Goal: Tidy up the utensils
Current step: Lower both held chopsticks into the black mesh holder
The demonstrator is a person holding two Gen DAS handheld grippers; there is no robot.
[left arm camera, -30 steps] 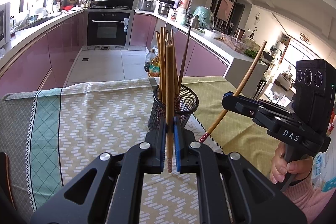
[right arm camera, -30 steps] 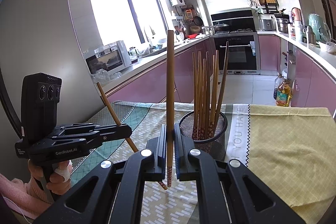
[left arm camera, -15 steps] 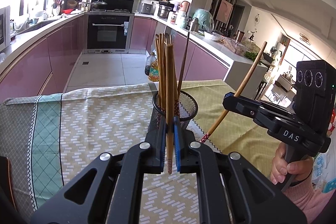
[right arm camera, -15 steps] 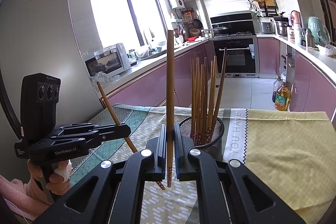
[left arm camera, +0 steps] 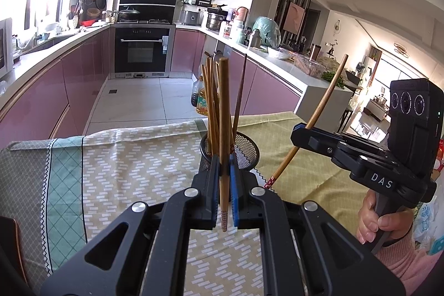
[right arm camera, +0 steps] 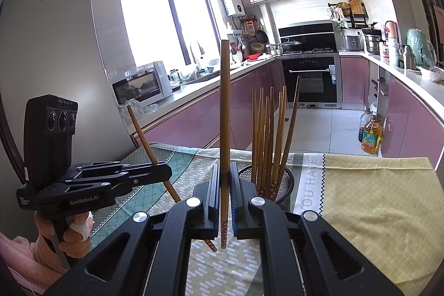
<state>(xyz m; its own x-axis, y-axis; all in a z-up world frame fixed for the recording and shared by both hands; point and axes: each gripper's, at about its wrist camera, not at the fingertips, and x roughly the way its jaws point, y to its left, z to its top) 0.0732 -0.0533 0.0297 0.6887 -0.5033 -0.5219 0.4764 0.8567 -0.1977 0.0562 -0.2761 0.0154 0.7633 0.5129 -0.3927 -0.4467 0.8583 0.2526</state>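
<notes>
Each hand-held gripper is clamped on one wooden chopstick. The left gripper [left arm camera: 224, 179] pinches its chopstick [left arm camera: 223, 129] near the patterned lower end, shaft close to upright and the plain end up; the right gripper [right arm camera: 225, 185] holds the right-hand chopstick [right arm camera: 224, 115] the same way. The black wire-mesh holder [right arm camera: 280, 185] stands on the patterned tablecloth [left arm camera: 133, 157], already carrying a bundle of stored chopsticks [right arm camera: 266, 135] that lean slightly against one another, patterned ends down. In the left wrist view the holder sits just beyond the left gripper's fingertips, almost straight ahead, its rim partly hidden by the jaws. In the right wrist view it lies ahead and slightly to the right of the held stick. Both sticks already run nearly parallel to the bundle, so the coming move looks like a short carry forward over the rim and a lowering. Which gripper is nearer I cannot tell. The sticks are slender, smooth, brown wood with a red-and-white band at the tip; the mesh cup is round and open-topped, its free space narrowed by the bundle.
</notes>
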